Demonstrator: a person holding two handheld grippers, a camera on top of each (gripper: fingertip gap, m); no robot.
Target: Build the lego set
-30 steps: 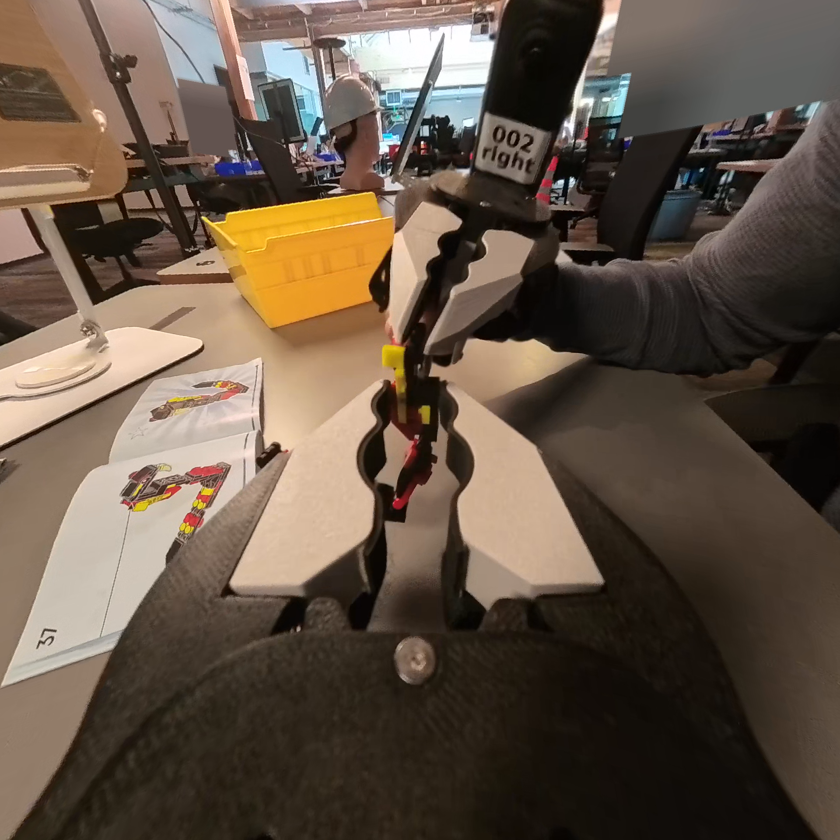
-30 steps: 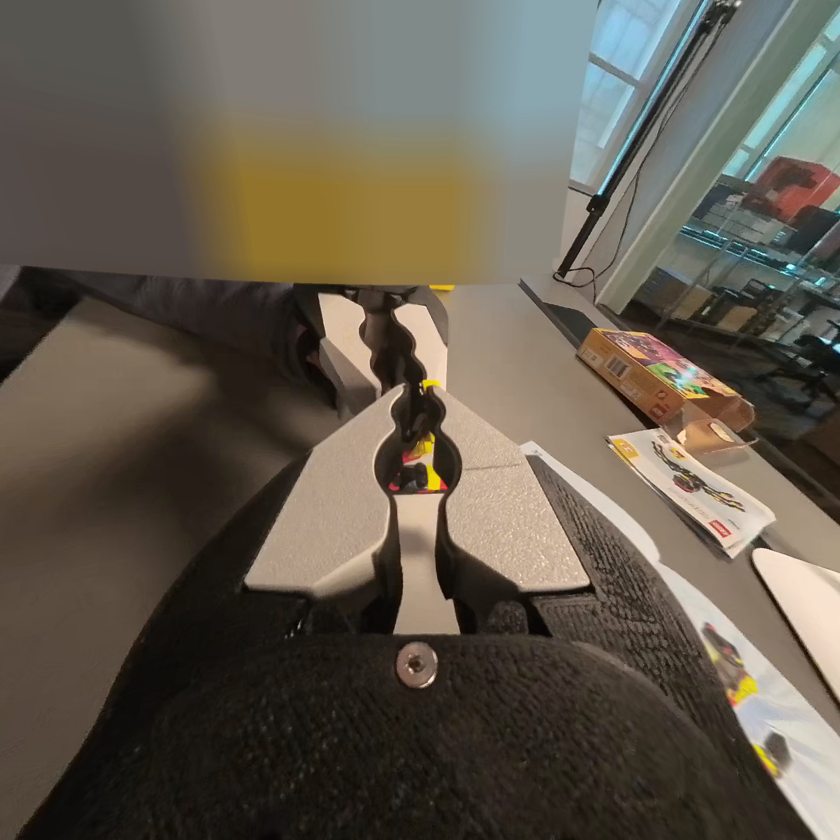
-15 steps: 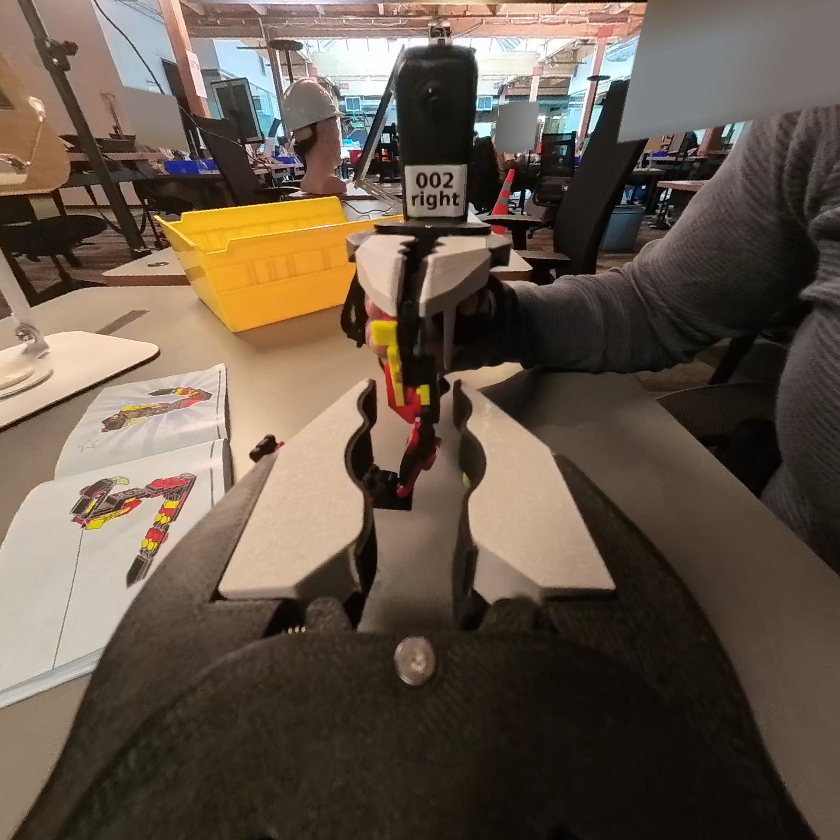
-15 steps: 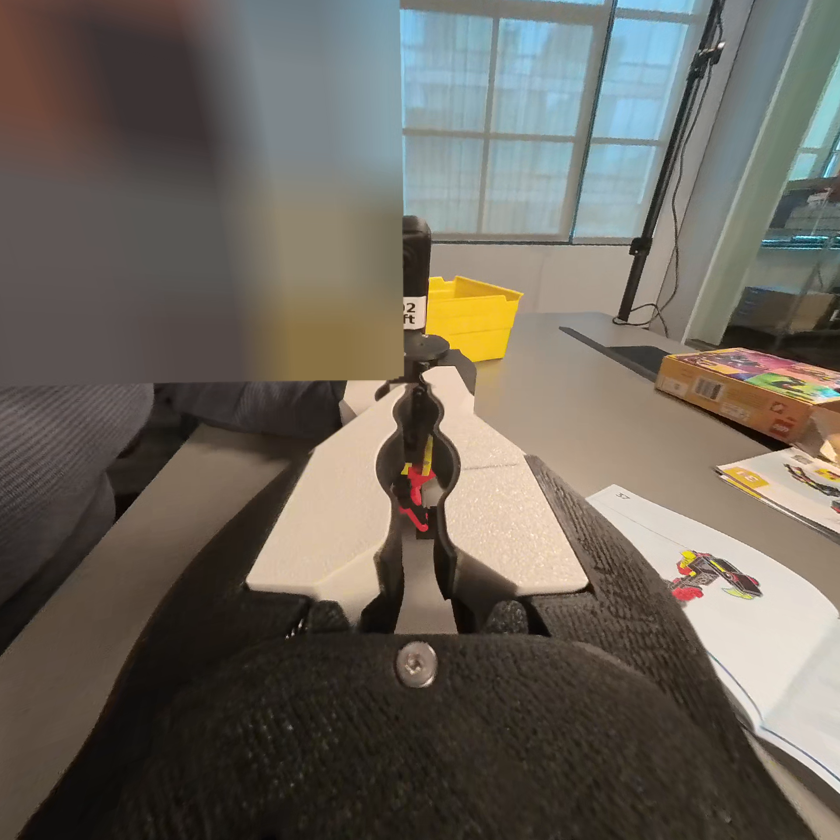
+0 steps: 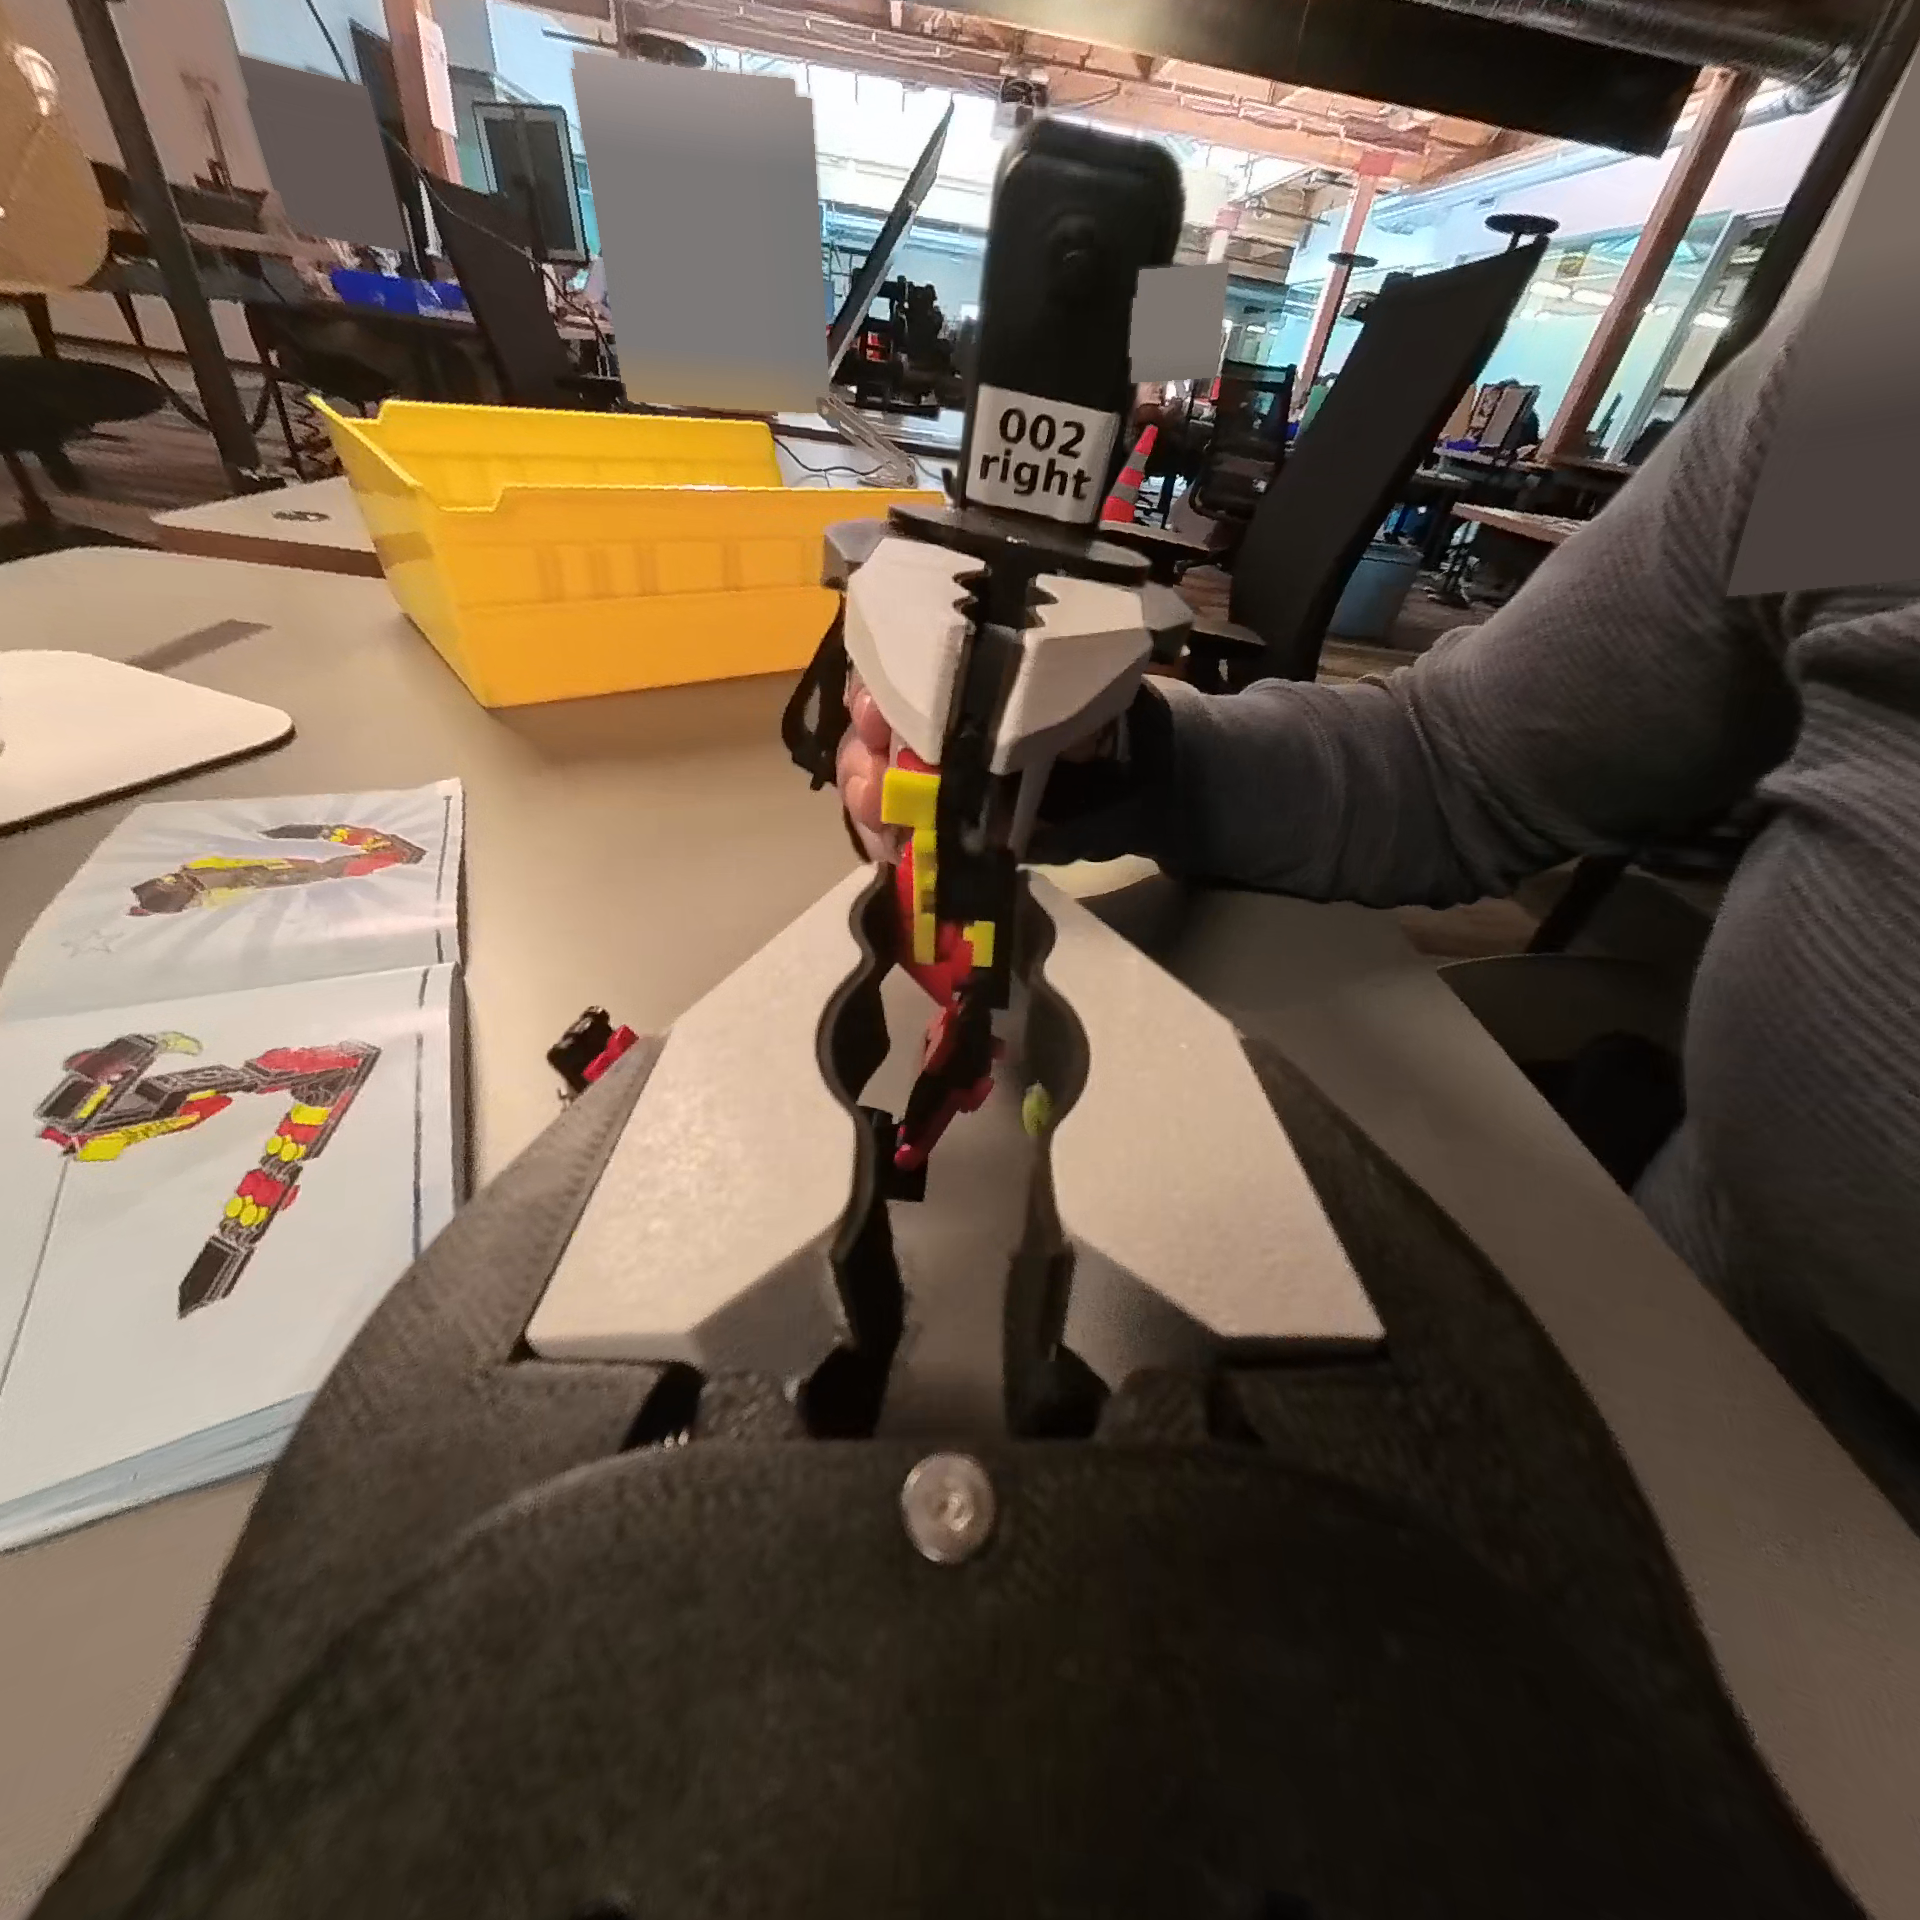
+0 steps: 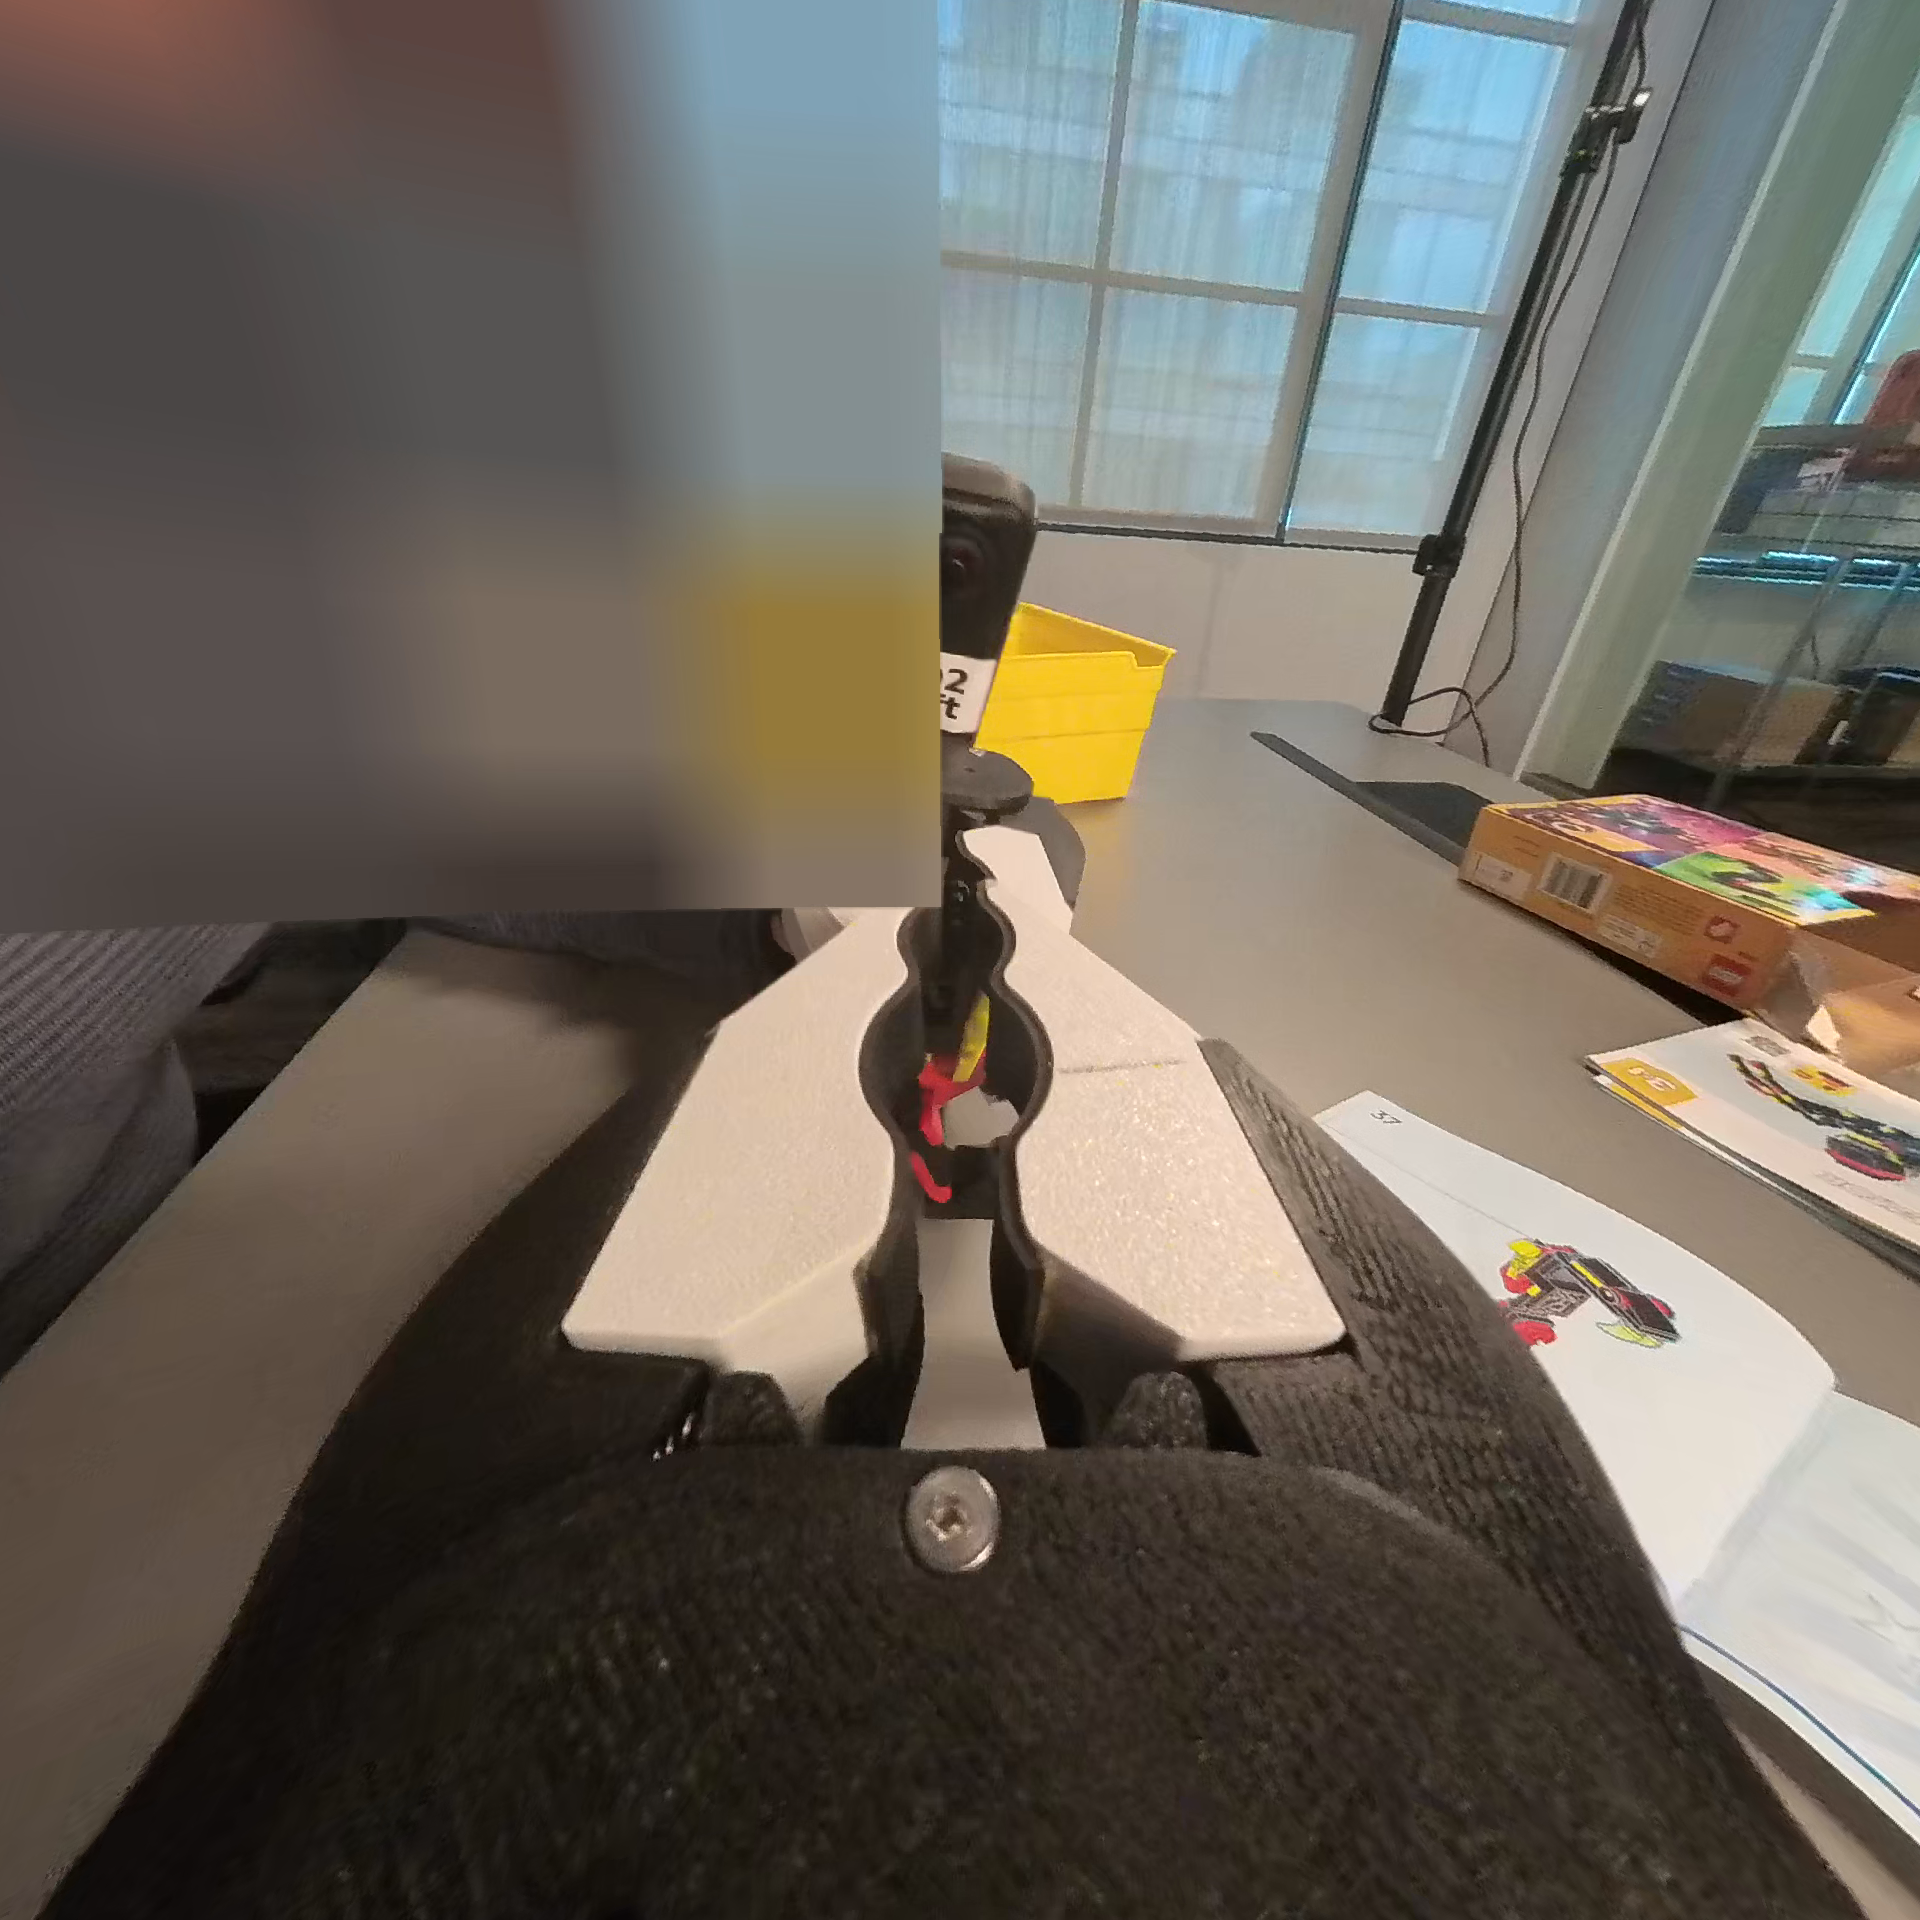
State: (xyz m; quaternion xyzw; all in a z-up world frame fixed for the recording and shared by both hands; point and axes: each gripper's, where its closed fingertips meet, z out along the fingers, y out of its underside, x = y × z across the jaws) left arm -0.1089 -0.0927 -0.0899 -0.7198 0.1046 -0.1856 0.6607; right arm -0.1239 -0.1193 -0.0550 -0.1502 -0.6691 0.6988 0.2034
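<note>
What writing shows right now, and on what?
I don't quote writing; it stands on:
White label, right gripper handle.
Half-hidden label, left gripper handle.
Open booklet, page corner.
Cardboard box and second booklet: too small to read.

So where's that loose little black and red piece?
Left wrist view: the black and red piece lies on the table, between the open instruction booklet and the left gripper.
</note>
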